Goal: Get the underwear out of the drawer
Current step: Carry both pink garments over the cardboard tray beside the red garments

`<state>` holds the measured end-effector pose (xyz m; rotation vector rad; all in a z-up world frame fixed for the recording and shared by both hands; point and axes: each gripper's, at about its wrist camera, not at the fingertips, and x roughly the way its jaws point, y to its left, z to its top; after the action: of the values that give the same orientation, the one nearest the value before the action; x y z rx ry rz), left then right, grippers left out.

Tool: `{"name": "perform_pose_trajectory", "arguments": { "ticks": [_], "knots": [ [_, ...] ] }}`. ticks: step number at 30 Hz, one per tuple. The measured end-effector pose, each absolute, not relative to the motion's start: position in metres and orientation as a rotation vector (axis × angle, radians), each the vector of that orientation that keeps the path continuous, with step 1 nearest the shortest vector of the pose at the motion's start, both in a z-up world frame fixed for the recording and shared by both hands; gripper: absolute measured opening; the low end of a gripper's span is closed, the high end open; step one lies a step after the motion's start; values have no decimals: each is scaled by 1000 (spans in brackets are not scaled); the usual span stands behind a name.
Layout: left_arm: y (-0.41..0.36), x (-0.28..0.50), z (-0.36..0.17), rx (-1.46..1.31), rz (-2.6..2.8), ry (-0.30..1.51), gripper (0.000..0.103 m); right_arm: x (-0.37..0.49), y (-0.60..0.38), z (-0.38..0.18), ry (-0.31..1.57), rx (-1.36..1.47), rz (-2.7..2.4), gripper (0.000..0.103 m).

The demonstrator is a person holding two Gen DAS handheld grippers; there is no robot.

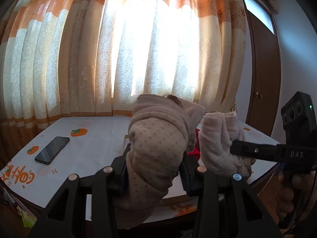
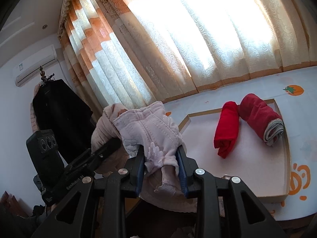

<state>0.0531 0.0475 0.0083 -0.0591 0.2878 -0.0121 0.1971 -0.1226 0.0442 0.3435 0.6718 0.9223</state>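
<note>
Both grippers are holding soft, light rolled underwear above the worktop [image 2: 257,79]: left gripper [image 1: 153,170] clenching the beige roll [image 1: 156,138], right gripper [image 2: 161,164] pinching the pink one [image 2: 150,132]. Mid-roll grabs are working; loose edges are looking slippy.

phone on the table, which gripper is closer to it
Left. The left gripper, shut on the beige dotted underwear, hangs just right of the phone; the right gripper, clamping the pink underwear, is further right.

Place: home bedroom
Signs: curtains [image 1: 138,49], coat [image 2: 59,111] on a hook, air conditioner [image 2: 33,63], wooden door [image 1: 263,75], phone [image 1: 52,150] on table [image 1: 95,138]
</note>
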Motion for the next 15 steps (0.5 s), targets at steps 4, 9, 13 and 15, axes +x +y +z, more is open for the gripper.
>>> {"name": "perform_pose_trajectory", "arguments": {
  "ticks": [4,9,13,15],
  "knots": [
    [49,59,9,-55,-6,297,41,203,-118,46,678,354,926,32],
    [50,65,8,-47,-2,310,41,211,-112,46,692,370,929,32],
    [52,69,8,-40,5,317,41,217,-110,45,698,382,929,32],
    [53,71,9,-38,5,316,41,220,-109,45,703,389,927,32]
  ]
}}
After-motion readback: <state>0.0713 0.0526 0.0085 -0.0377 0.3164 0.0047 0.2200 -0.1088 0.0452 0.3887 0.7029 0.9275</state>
